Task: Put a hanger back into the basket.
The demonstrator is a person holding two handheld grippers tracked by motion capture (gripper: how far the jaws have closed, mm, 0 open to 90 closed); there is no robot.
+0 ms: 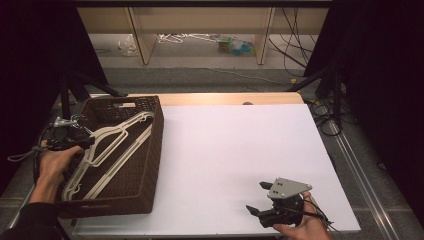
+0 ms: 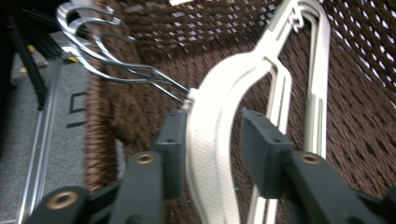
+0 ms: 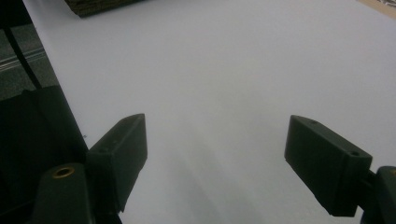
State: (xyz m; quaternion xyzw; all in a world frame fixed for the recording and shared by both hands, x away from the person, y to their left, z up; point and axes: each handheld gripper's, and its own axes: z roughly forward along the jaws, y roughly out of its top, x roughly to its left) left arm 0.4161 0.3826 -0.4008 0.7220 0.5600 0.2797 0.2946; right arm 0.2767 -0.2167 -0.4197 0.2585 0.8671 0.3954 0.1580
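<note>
Left gripper view has the left tongs (image 2: 212,140) released around a white hanger (image 2: 210,154) lying in the basket (image 2: 364,116) (hooks over its rim), so placing looks done, withdrawal left, while the right tongs (image 3: 215,154) gape idle above the table (image 3: 224,70).

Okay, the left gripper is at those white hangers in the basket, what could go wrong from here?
1. The left gripper has its jaws around a white hanger with a gap on one side, so the hanger may slip out if lifted.
2. The metal hooks lie bunched over the brown wicker basket wall; they could snag each other or the weave.
3. The right gripper rests open on the white table, too far away to steady the basket.
</note>
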